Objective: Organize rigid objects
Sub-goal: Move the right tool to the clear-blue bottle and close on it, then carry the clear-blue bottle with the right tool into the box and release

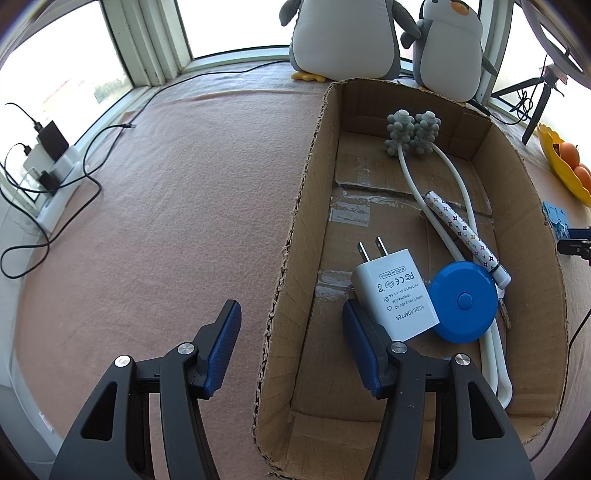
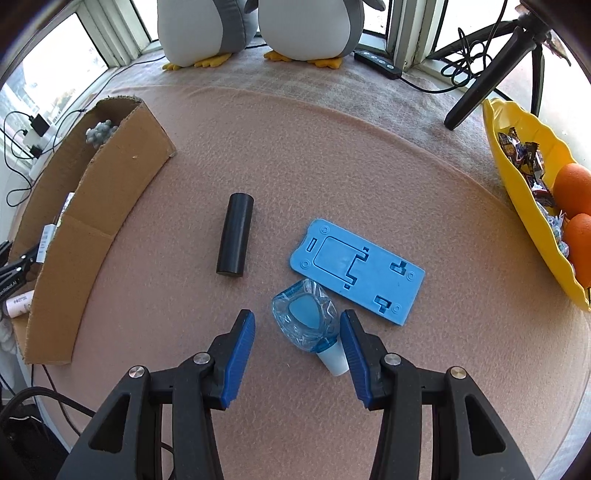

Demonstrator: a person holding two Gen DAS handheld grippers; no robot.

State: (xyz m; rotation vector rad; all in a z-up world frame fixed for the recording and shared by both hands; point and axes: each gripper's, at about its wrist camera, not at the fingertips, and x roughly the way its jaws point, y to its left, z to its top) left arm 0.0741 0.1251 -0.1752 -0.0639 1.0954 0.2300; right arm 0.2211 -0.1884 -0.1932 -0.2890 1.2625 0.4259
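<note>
Surface: pink felt cloth (image 2: 295,155) over a sill-side table, windows along the far edge.
Power strip (image 1: 48,162): far left edge of the cloth, black plugs and cables trailing from it.
Left gripper (image 1: 291,325): jaws apart and empty, straddling the left wall of the cardboard box; one blue pad outside over the cloth, the other inside, just beside the adapter.
Cardboard box (image 1: 295,236): open-topped, near the cloth's left side, long axis running toward the windows.
White adapter (image 1: 395,293): flat on the box floor, near end, prongs toward the far end.
Blue round case (image 1: 463,301): touching the adapter's right side, centre button up.
Patterned pen-like stick (image 1: 465,236): lying diagonally across the white cords, lower end at the round case.
Grey knobbed massager heads (image 1: 413,131): a pair at the far end of the box, white cords (image 1: 417,192) running back toward the near end.
Black cylinder (image 2: 235,240): lying on the cloth, right of the box, well clear of it.
Right gripper (image 2: 297,332): jaws parted, pads either side of the bottle, neither pressing on it.
Clear blue bottle (image 2: 306,321): on its side, white cap toward the gripper, its base overlapping the stand's near corner.
Blue flat phone stand (image 2: 356,271): lying flat, mid-cloth.
Plush penguins (image 2: 258,29): two, far edge.
Yellow dish (image 2: 517,155): right edge, holding oranges and wrapped sweets.
</note>
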